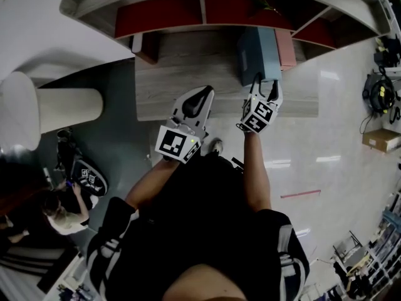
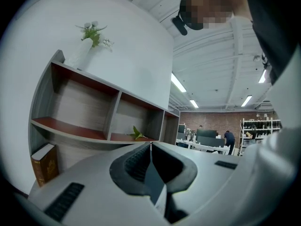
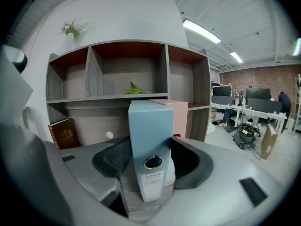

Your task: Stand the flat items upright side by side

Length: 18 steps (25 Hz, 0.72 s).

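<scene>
Standing upright on the wooden desktop (image 1: 182,74) is the blue binder (image 3: 149,126), spine facing the right gripper's camera, ring hole and white label low on that spine. And the right gripper (image 3: 150,150) has it: the 2 jaws are spread wide, 1 dark pad against each side of the binder's near end, clamped onto it. Just behind it and to its right, touching or very nearly so, the pink binder (image 3: 181,113) is also on end, so that's 2 binders upright, side by side.

From the head view, the same pair sits at the right end of the desktop, under the shelf unit (image 1: 207,8), with the blue binder (image 1: 255,54) to the left of the pink binder (image 1: 286,47) and the right gripper (image 1: 265,88) reaching in at the blue one's near edge.

Over to the left gripper (image 1: 203,94): it hangs above the desktop's front edge, well left of the binders, pointing at the shelves. Its own view shows the jaws pressed together with nothing between them (image 2: 150,147).

Further out, a brown book (image 3: 66,133) leans at the far left of the desktop and a small white ball (image 3: 109,135) lies near it. A green leaf (image 3: 135,89) rests on the middle shelf, and a white vase of flowers (image 2: 87,45) stands on top of the unit. Off to the right, on the floor, are a vacuum cleaner (image 3: 244,134) and a cardboard box (image 3: 269,142).
</scene>
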Tool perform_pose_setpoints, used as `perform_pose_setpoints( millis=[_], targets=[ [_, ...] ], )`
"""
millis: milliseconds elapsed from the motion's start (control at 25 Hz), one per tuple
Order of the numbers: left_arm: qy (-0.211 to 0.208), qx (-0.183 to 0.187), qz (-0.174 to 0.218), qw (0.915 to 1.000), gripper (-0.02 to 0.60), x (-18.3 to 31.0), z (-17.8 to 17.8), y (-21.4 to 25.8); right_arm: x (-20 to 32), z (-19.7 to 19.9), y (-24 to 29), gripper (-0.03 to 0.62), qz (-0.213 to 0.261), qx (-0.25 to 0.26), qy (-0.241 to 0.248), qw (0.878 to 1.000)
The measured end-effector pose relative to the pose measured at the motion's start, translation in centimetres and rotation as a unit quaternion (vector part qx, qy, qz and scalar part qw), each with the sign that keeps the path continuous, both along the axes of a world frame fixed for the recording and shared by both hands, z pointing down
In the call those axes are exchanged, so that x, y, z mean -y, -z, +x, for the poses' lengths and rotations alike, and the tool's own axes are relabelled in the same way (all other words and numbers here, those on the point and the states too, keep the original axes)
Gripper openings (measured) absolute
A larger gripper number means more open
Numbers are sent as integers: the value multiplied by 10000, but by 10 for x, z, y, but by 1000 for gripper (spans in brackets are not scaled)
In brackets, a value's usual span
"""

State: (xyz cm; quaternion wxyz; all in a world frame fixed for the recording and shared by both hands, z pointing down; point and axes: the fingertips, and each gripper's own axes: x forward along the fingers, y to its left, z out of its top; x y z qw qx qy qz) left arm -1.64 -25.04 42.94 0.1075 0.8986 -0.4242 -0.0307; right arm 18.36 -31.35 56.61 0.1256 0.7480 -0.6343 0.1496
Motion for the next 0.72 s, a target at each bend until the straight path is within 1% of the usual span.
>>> perform_pose_setpoints(
  millis=[160,320,520,720],
  targets=[
    [-104,-48,-44,9999,31,15,-1,-4,13,0,-1,278,29,5,-109,9999],
    [-200,-9,-73,9998,31,26,-2,-7,24,6,-1,284,70,-2,-301,9995],
    [-261,-10,-39,9997,31,39,-5,-8,36,3,-2,284,63,-11,-333,9994],
    [-265,-40,-119,9996,31,49,-10,-10,45,-1,-3,284,82,-44,-371,9993]
  ],
)
